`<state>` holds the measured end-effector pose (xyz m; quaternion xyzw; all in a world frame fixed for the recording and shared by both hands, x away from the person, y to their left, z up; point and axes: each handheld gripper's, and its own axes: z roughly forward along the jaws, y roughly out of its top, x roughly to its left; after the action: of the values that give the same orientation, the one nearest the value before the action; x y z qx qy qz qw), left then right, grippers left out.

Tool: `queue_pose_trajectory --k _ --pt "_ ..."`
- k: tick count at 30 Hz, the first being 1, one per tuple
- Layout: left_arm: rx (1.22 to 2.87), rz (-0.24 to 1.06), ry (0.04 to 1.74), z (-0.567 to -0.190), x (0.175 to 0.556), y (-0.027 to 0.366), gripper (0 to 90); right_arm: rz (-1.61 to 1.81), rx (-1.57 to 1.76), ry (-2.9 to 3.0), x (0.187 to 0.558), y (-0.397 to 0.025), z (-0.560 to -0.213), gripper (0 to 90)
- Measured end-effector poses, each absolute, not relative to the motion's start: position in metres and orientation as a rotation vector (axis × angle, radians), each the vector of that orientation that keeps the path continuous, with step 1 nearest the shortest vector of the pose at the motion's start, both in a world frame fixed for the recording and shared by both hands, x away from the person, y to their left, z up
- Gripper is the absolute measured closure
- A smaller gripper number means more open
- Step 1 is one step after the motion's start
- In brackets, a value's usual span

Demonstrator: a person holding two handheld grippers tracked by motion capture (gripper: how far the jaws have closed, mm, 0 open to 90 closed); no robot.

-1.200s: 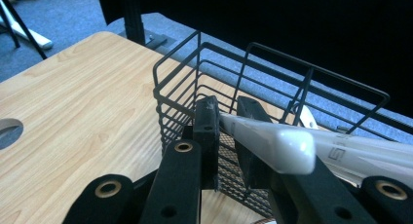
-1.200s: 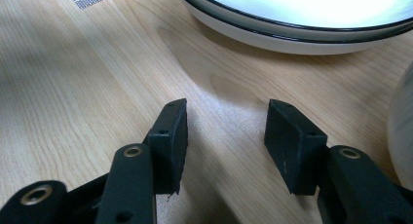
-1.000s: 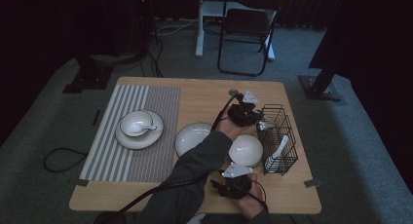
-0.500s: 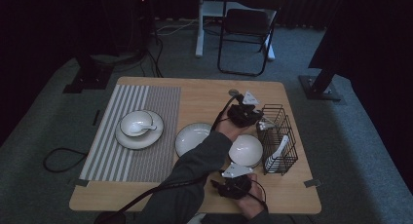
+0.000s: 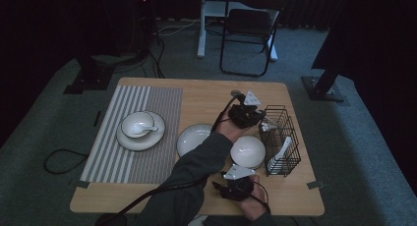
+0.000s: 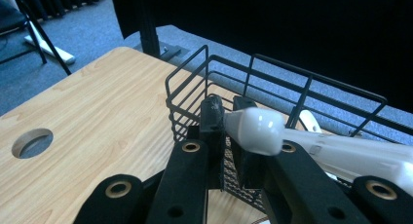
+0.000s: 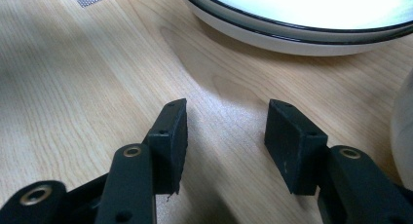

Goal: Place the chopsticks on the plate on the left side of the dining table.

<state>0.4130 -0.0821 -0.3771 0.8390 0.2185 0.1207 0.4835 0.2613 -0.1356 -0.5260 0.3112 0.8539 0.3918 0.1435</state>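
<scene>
My left gripper (image 5: pixel 247 114) (image 6: pixel 226 114) is shut on the handle end of a white spoon (image 6: pixel 255 131) (image 5: pixel 268 127). It holds the spoon at the near corner of a black wire basket (image 5: pixel 290 122) (image 6: pixel 195 87) on the table's right side. The spoon runs off to the right over the basket rim. Another white spoon (image 5: pixel 281 152) stands in the basket. My right gripper (image 5: pixel 236 187) (image 7: pixel 226 131) hovers open just above bare wood near the front edge, with nothing between its jaws. A white plate (image 7: pixel 292 34) lies just beyond it.
A white bowl (image 5: pixel 247 151) (image 7: pixel 404 131) sits left of the basket, beside an empty white plate (image 5: pixel 194 139). On the striped placemat (image 5: pixel 133 103) at the left, a bowl with a spoon (image 5: pixel 139 125) rests on a plate. A cable hole (image 6: pixel 31 142) is in the tabletop.
</scene>
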Motion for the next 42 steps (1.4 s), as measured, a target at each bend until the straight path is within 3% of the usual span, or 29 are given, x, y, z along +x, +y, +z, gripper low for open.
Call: queue_pose_trajectory --k 42 --pt "1.974 0.285 0.466 -0.353 0.407 -0.039 84.8 1.126 0.896 2.466 0.262 -0.135 -0.526 49.5"
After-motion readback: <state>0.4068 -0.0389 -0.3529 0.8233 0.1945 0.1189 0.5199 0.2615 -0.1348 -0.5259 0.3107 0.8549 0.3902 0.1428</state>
